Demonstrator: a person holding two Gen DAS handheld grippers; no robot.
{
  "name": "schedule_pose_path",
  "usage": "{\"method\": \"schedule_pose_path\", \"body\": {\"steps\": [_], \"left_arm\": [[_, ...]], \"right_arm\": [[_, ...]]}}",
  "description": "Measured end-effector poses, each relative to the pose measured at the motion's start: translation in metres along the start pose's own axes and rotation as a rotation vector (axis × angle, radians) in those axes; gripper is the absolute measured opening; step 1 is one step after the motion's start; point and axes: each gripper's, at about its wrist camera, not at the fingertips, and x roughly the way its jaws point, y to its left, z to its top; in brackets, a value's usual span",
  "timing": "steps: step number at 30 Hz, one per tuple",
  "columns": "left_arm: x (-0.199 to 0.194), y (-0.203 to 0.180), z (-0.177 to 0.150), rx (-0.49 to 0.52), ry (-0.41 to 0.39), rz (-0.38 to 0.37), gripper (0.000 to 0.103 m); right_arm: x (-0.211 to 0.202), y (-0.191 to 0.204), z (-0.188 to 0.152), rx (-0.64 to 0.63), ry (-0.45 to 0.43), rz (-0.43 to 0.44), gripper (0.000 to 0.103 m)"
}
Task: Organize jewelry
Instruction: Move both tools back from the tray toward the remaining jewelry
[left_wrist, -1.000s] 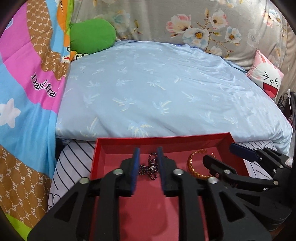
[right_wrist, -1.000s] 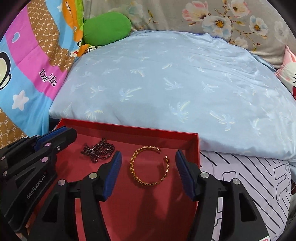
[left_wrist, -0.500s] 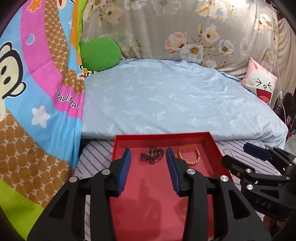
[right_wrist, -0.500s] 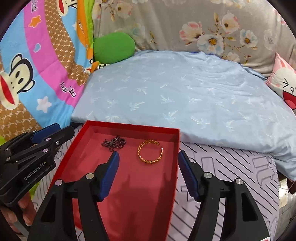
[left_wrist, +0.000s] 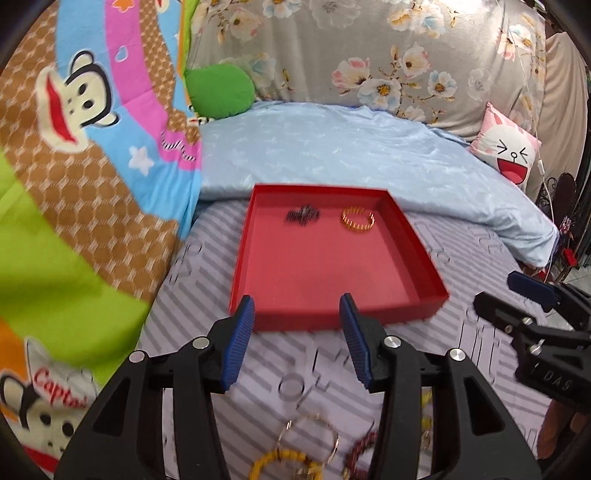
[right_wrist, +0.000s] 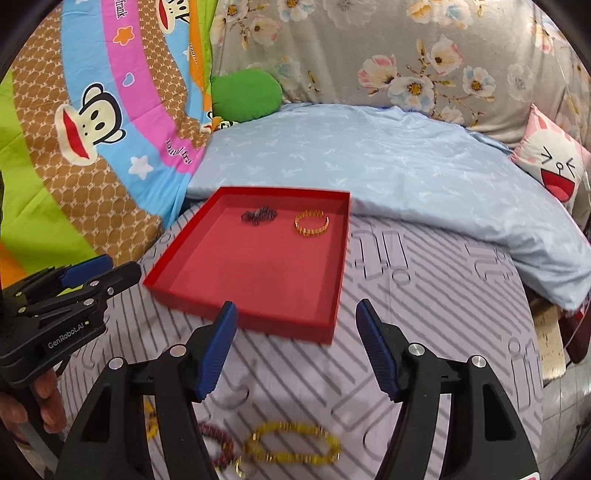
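Note:
A red tray (left_wrist: 413, 251) (right_wrist: 177, 273) lies on the striped bed sheet. In its far end lie a dark bead chain (left_wrist: 302, 215) (right_wrist: 259, 215) and a gold bracelet (left_wrist: 357, 220) (right_wrist: 311, 223). My left gripper (left_wrist: 297, 341) is open and empty, just short of the tray's near edge. My right gripper (right_wrist: 297, 345) is open and empty, near the tray's near right corner. Loose jewelry lies on the sheet below the fingers: a yellow bead bracelet (right_wrist: 293, 443) (left_wrist: 277, 459), a dark red bracelet (right_wrist: 218, 443) (left_wrist: 364, 445) and a thin silver hoop (left_wrist: 314, 430).
A light blue quilt (left_wrist: 351, 155) is heaped behind the tray. A cartoon monkey blanket (left_wrist: 85, 147) rises on the left. A green cushion (left_wrist: 219, 90), a floral pillow (left_wrist: 369, 55) and a pink face cushion (left_wrist: 509, 155) stand at the back. The bed edge drops at right (right_wrist: 550, 332).
Both grippers have pulled back from the tray's far end and risen; the left one opened wider. The chain and gold bracelet stay in the tray. Loose jewelry has come into view below.

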Motion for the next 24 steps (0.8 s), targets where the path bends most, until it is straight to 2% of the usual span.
{"method": "schedule_pose_path", "body": {"steps": [6,14,19,24], "left_arm": [[-0.020,0.007,-0.057,-0.020,0.051,0.033,0.046],[-0.034,0.004,-0.108,-0.034,0.093,0.024,0.048],[-0.036,0.003,-0.129,-0.051,0.122,0.012,0.051],[-0.039,-0.001,-0.134,-0.051,0.118,0.002,0.052]], "right_arm": [[-0.017,-0.008,-0.046,0.046,0.039,-0.031,0.064],[-0.022,-0.002,-0.099,0.037,0.108,-0.058,0.064],[-0.020,0.008,-0.124,0.019,0.145,-0.052,0.064],[-0.016,0.014,-0.135,0.018,0.171,-0.039,0.064]]}}
